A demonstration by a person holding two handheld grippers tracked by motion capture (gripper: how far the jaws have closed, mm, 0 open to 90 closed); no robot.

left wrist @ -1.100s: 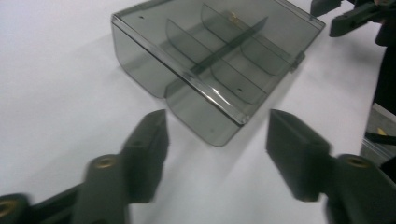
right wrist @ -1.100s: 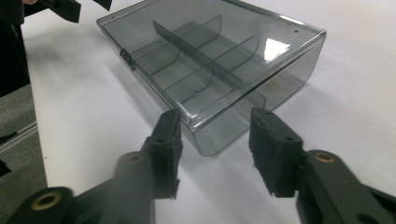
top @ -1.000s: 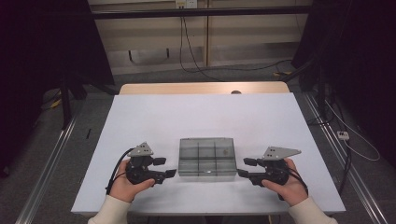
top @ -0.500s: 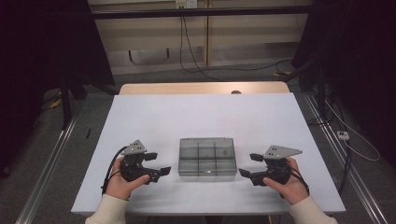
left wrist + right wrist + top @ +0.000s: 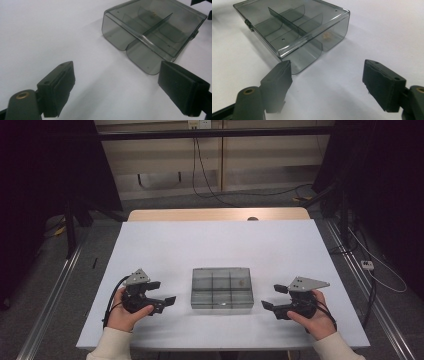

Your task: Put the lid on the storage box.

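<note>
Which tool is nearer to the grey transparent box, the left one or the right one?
Right, slightly. The right tool is just off the box's right edge; the left tool stands a bit farther from its left edge. Neither touches it.

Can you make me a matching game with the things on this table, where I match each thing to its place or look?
Things:
1. box
2. left claw
3. right claw
4. table

Places and looks:
A. white, bears everything
B. open, at the box's right side
C. smoky clear plastic with dividers, between the claws
D. open, at the box's left side

Pairs: 1-C, 2-D, 3-B, 4-A
</note>
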